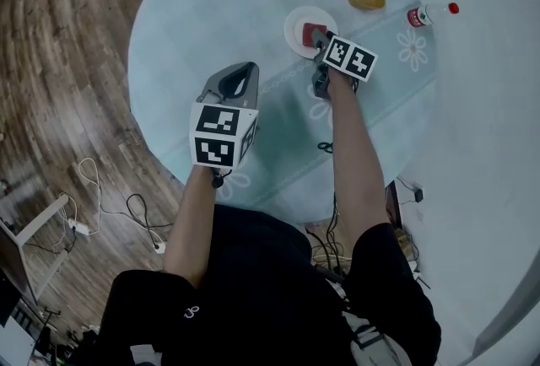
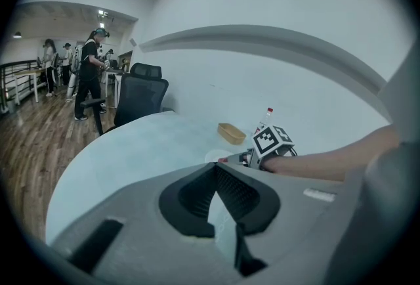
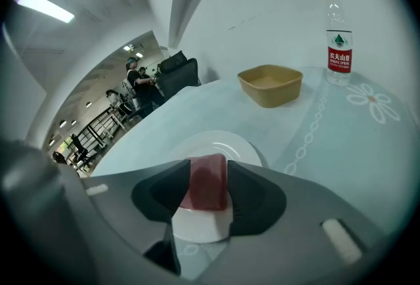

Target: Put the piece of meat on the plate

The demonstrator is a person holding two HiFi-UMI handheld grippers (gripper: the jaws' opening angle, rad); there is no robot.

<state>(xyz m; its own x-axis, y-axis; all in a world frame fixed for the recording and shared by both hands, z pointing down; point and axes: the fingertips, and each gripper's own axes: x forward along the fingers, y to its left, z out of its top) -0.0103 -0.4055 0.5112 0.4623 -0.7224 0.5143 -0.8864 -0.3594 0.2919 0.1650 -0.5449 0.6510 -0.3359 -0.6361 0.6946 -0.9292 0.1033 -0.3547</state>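
On a round surface point(image 1: 211, 10) covered with a pale blue cloth, a small white plate point(image 1: 294, 34) is sitting towards the far right. The piece of meat point(image 3: 207, 193), a red slab, is lying on it. The right gripper point(image 1: 319, 39) is reaching over the near edge of the plate, its jaws standing wide on either side of the meat. The right gripper view is showing the slab between the two dark pads, resting on the white plate with no clear squeeze on it. The person's bare right forearm point(image 1: 346, 137) is stretching out behind the gripper.

The left gripper point(image 2: 215, 171) is hovering over the near left part of the surface, well apart from the plate. Its jaws are meeting at the tips and holding nothing, with only blue cloth showing past them.

Beyond the plate, a shallow tan tub point(image 3: 270, 85) is sitting on the surface. To its right, a clear water bottle point(image 3: 338, 37) with a red cap and red label is standing upright. A wooden floor point(image 1: 59, 61) is showing to the left of the surface, with white cables point(image 1: 101, 200) trailing across it. In the left gripper view, a black office chair point(image 2: 141, 96) is standing at the far edge and people point(image 2: 88, 73) are standing in the distance.
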